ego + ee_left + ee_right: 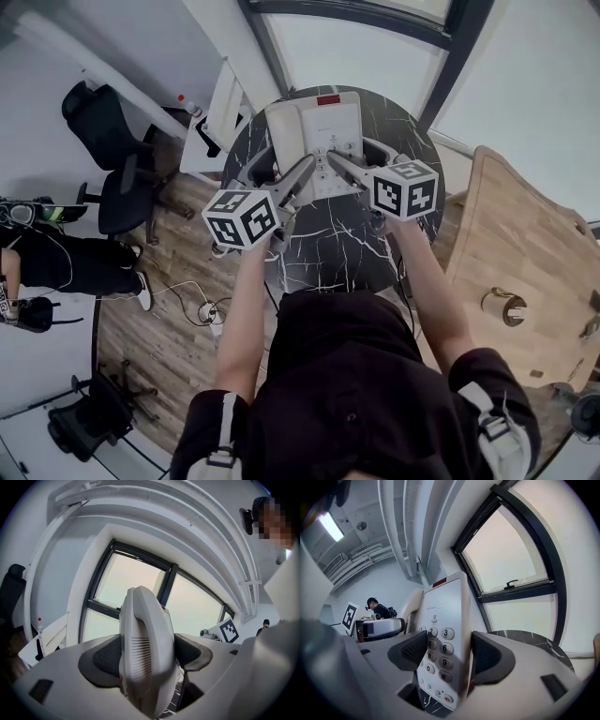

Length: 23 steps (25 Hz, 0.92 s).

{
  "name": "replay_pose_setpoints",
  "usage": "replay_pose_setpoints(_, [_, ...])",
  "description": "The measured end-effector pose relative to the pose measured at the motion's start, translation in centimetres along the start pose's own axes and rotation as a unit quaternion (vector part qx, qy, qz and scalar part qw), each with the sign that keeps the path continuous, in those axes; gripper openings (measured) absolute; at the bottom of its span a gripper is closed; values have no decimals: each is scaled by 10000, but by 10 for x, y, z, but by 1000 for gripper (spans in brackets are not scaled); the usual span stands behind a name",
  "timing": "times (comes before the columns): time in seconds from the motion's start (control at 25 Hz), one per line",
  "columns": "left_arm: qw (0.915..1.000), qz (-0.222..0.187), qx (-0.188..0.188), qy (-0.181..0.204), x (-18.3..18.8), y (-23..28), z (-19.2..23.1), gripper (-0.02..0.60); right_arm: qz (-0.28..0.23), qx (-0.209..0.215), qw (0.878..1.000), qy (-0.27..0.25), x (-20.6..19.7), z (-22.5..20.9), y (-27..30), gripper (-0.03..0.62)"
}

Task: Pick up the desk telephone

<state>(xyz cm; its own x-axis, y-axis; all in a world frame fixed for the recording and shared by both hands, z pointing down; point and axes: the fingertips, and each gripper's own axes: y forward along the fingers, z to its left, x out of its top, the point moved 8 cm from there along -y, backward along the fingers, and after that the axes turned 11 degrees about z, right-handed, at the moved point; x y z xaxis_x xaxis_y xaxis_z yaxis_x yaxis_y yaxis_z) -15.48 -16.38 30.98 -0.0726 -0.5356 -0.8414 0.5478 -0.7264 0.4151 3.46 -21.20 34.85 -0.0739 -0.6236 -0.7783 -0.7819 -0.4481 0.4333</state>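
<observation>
With both pairs of tongs closed, I have the phone gripped from its two sides. My left tongs [147, 653] are clamped on the handset [143, 639], one dark ribbed pad pressed to each flank of the pale shell, with its slotted grille facing me between them. My right tongs [451, 653] are clamped on the body of the desk telephone [445, 606]: one pad lies against the keypad [438, 651] face beside the number keys, and the other sits against the opposite side of the shell. From the head view the left tongs [305, 171] and the right tongs [339, 161] reach in side by side and meet the near end of the desk telephone [323, 127], where the handset [281, 141] lies along its left side and a small red patch [328, 99] marks its far end. The phone is at the far edge of the round black marbled worktop [328, 244]; I cannot tell whether it is resting on the surface or just clear of it. Beyond the worktop's far edge are the big dark-framed window panes [506, 555]. Past its left edge stands a white desk [211, 122], then a black office chair [112, 150], with cables [202, 305] on the wood floor. Off its right edge is a pale wooden table [516, 253].
</observation>
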Motion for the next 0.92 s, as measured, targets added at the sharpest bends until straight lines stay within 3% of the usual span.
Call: replay_pose_setpoints(0.92, [10000, 20, 8, 15, -7, -10, -3, 360, 61, -92, 9999, -95, -8, 11, -4, 318])
